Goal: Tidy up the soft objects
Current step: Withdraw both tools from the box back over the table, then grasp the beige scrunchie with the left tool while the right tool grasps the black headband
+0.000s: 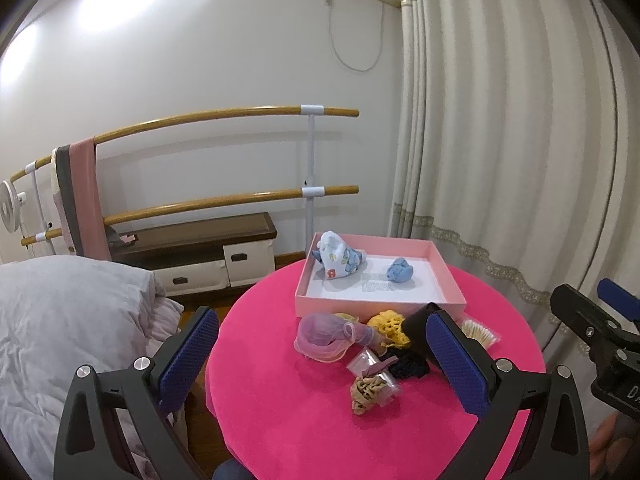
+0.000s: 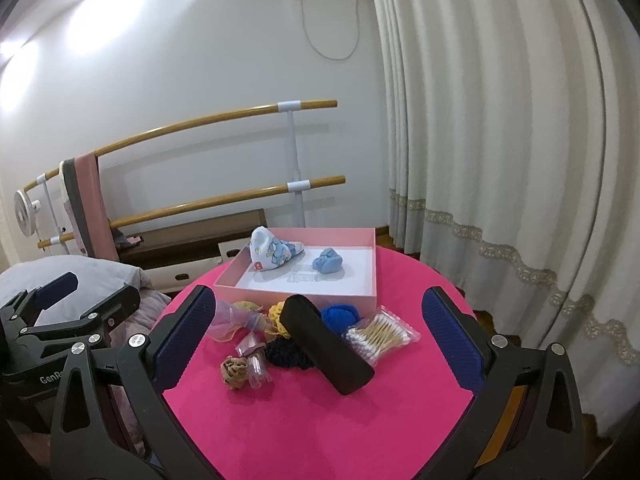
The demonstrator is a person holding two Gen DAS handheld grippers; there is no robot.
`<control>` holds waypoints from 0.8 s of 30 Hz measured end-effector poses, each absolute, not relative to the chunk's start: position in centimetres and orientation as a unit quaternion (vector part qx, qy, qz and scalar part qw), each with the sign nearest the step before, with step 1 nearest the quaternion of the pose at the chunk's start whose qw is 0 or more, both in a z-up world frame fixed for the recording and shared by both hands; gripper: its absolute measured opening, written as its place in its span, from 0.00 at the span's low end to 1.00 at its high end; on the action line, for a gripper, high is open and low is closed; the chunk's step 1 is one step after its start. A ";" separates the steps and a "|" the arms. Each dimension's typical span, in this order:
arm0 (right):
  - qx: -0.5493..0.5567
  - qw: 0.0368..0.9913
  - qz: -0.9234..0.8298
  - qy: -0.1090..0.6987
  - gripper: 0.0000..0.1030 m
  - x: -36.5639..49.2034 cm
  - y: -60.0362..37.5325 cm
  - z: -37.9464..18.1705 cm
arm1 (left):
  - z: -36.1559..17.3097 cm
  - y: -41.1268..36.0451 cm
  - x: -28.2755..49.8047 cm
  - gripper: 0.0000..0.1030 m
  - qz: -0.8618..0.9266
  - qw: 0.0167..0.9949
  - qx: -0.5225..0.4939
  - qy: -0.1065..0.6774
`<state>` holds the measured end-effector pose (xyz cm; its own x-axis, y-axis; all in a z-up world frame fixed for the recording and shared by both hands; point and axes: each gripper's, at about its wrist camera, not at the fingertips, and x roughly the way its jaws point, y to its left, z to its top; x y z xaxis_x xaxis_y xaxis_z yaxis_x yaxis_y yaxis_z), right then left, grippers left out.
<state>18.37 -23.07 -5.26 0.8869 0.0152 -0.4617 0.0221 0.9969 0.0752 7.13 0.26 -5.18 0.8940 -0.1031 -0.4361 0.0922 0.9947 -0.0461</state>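
Observation:
A pink box (image 1: 376,304) (image 2: 296,294) stands at the far side of the round pink table (image 1: 288,420) (image 2: 320,432). Inside lie a printed white-blue cloth (image 1: 340,260) (image 2: 274,254) and a small blue bundle (image 1: 400,270) (image 2: 330,265). In front of the box lie a purple sheer pouch (image 1: 324,334) (image 2: 228,326), yellow scrunchie (image 1: 386,322) (image 2: 276,314), tan scrunchie (image 1: 366,392) (image 2: 236,370), dark navy scrunchie (image 1: 408,366) (image 2: 288,354), blue knit piece (image 2: 340,314) and black case (image 2: 326,346). My left gripper (image 1: 324,364) and right gripper (image 2: 320,344) are both open above the table's near side, holding nothing.
A bag of cotton swabs (image 2: 380,338) (image 1: 480,330) lies right of the black case. Clear plastic bags (image 1: 366,364) sit among the scrunchies. A bed with grey bedding (image 1: 60,320) is on the left, a wooden bar rail (image 1: 200,120) and low cabinet (image 1: 200,256) behind, curtains (image 1: 500,140) on the right.

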 end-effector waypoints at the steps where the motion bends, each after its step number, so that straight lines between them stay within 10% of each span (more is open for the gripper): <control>1: 0.039 0.970 -0.001 0.240 1.00 18.6 -23.2 -5.4 | -5.2 0.4 7.3 1.00 -0.050 0.972 -0.014 0.227; 24: 0.050 0.938 -0.010 0.341 1.00 22.9 -26.4 -12.4 | -12.4 -0.5 14.2 1.00 -0.066 0.935 -0.008 0.348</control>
